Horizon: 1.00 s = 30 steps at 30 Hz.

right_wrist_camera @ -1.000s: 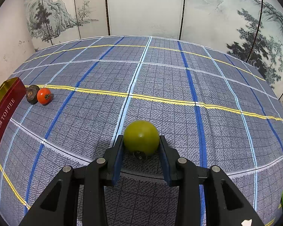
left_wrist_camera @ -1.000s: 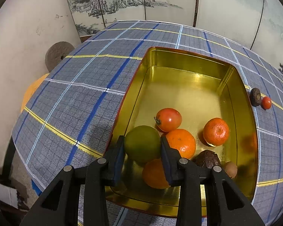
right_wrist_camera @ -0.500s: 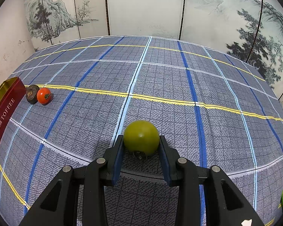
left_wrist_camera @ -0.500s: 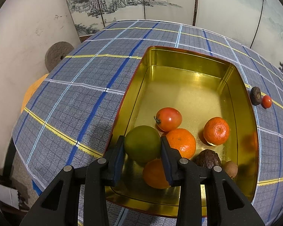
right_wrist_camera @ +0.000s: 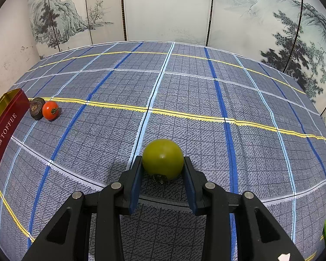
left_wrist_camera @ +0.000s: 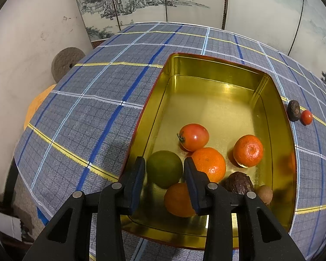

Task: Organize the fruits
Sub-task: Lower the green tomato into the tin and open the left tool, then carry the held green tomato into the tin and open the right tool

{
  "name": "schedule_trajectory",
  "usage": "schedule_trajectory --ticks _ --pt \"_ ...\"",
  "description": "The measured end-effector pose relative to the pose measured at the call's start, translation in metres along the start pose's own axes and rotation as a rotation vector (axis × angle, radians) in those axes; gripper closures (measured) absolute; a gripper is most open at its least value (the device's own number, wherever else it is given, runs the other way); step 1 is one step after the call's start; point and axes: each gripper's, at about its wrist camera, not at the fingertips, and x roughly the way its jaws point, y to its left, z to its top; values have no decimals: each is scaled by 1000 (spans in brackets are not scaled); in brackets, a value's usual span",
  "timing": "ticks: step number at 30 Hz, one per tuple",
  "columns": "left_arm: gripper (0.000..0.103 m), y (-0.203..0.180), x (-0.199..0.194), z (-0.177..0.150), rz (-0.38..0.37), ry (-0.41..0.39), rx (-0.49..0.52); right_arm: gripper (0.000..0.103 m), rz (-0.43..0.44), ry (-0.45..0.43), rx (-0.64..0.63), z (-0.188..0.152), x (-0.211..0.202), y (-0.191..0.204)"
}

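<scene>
In the gold tin (left_wrist_camera: 206, 69) on the plaid desk (left_wrist_camera: 97, 100), the left gripper (left_wrist_camera: 164, 175) should part its fingers from the dark green fruit (left_wrist_camera: 164, 169) slowly, while the right gripper (right_wrist_camera: 162, 175) clamps a green tomato (right_wrist_camera: 162, 159) well right of the tin.

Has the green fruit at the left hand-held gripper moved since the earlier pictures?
No. The green fruit sits between the left hand-held gripper fingers, unchanged against the tin's rim.

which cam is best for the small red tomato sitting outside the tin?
Right wrist: the small red tomato is clear and unobstructed, its calyx visible, beside a dark round fruit near the tin. Left wrist shows it smaller, at the distorted right edge.
</scene>
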Motion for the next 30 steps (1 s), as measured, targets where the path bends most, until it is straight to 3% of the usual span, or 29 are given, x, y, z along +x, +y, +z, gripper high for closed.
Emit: schedule_trajectory --ticks 5,10,30 --pt "59 -1 -5 0 -4 -9 8 70 0 0 0 0 0 1" --pt "47 -4 -11 1 3 -29 23 70 -1 0 0 0 0 0" --pt "44 4 -42 -4 12 -138 1 71 -7 0 0 -1 0 -1"
